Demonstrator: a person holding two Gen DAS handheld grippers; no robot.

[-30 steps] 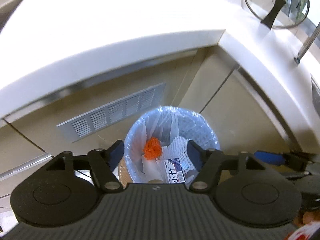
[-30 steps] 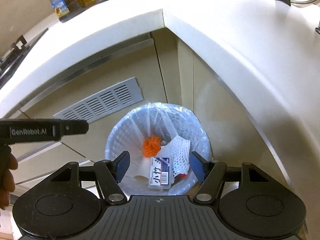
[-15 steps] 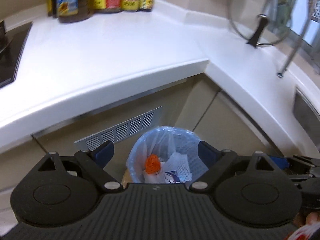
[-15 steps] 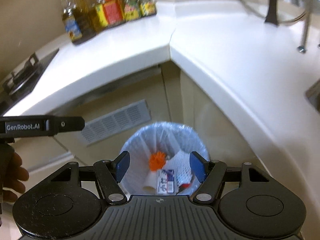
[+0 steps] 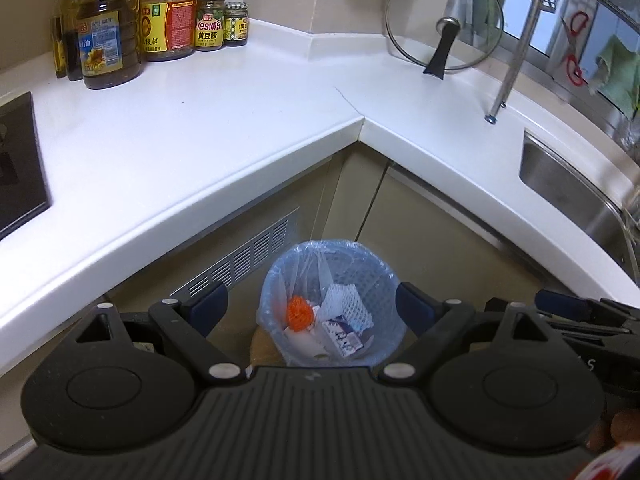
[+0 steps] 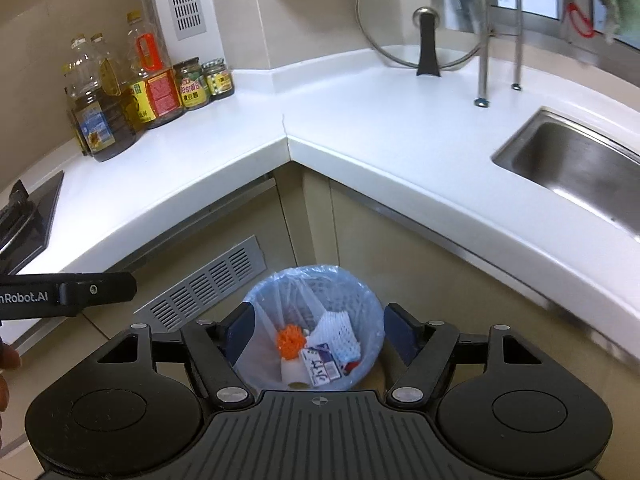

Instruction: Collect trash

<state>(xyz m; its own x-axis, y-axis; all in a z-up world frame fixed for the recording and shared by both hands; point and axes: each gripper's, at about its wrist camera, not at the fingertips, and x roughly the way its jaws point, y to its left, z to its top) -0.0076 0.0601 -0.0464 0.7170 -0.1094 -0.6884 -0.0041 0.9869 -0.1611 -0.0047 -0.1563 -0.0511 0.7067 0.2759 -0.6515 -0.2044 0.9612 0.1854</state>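
Below, the bin (image 5: 332, 304) stands on the floor under the bench (image 5: 200, 132) corner, holding orange netting (image 5: 299, 313), foam mesh (image 5: 346, 302) and a carton (image 5: 343, 337). Left gripper (image 5: 311, 307) and right gripper (image 6: 319, 330) fingers are spread, holding nothing.

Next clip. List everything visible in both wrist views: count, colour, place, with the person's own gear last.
Round bin with pale blue plastic liner: one, on the floor in the cabinet corner.
Orange mesh ball: one, inside the bin.
White foam fruit net: one, inside the bin.
Small printed carton: one, white and blue, inside the bin.
White countertop: L-shaped, above the bin.
Oil and sauce containers: several, amber and yellow, back left corner.
Glass pot lid with black handle: one, propped against the wall.
Steel sink: one, right.
Grey vent grille: one, cabinet base.
Black hob: one, far left.
Left tool: black, open, empty.
Right tool: black, open, empty.
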